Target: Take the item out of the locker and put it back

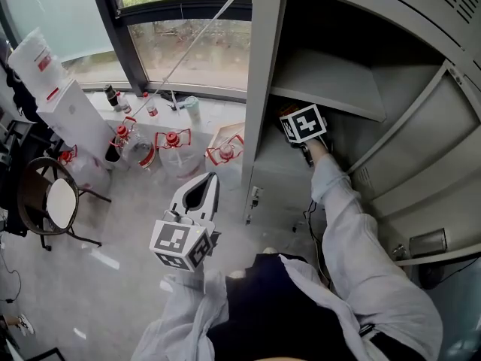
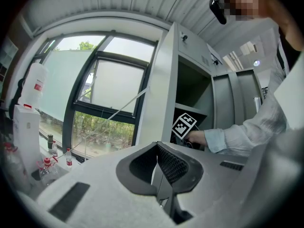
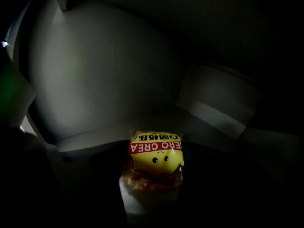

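Observation:
A yellow snack packet [image 3: 155, 158] with a red band and a cartoon face sits between the dark jaws of my right gripper [image 3: 154, 163], which press on both of its sides. It hangs in the dim inside of the grey locker [image 1: 353, 81], just above the compartment floor [image 3: 95, 137]. In the head view only the right gripper's marker cube [image 1: 303, 124] and the sleeve [image 1: 342, 201] show at the locker's mouth, under the shelf [image 1: 331, 100]. My left gripper [image 1: 210, 179] stays outside, left of the locker, held level with its jaws shut on nothing [image 2: 158, 146].
The locker door [image 1: 421, 171] stands open at the right. On the floor to the left are several large water bottles [image 1: 174, 150], a water dispenser [image 1: 71, 111] and a chair [image 1: 52, 201]. A tall window [image 1: 188, 43] is behind them.

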Motion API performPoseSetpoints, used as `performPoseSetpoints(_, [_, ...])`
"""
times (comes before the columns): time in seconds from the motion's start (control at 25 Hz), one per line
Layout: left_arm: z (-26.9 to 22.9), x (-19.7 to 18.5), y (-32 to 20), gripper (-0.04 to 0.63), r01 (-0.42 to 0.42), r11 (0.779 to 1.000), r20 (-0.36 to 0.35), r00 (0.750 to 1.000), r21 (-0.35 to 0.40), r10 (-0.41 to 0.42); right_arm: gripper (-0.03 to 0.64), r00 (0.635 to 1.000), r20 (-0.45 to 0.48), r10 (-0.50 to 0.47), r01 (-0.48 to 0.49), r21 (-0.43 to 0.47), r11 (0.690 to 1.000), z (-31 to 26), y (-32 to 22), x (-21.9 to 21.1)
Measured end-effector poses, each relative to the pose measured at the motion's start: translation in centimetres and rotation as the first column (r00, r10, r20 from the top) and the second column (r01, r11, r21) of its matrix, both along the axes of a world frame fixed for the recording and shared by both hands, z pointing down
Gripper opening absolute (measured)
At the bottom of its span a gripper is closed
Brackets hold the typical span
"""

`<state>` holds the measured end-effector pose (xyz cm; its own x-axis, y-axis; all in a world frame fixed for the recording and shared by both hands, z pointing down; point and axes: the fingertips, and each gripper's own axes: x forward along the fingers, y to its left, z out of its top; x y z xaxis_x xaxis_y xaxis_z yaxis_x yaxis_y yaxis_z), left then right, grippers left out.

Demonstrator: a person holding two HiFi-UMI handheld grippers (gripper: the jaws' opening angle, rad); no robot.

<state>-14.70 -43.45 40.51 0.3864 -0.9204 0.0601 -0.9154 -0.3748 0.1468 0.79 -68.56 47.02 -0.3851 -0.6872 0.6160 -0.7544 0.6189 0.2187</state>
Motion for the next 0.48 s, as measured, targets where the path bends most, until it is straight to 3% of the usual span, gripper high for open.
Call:
performPoseSetpoints(0.4, [0.08,0.17,-0.05,0.006,-0.016,1.000,0.002,1.000,-0.001,0.016,0.330,1.000,0.024,0.007,-0.007,-0.008,1.000,0.21,-0.21,0.02])
performPoseSetpoints(0.44, [0.14,0.38,-0.03,0.006,-0.021,1.000,0.002,1.000,-0.003,0.021,0.346,1.000,0.024,0.007,-0.007,-0.003,1.000,0.09,-0.15,0.13])
performPoseSetpoints(0.48, [0.19,0.50,0.01,0.006,-0.025,1.000,0.002,1.000,-0.004,0.025,0.404,1.000,0.024,0.005,-0.006,0.009,1.000,-0.08,-0.09,0.18])
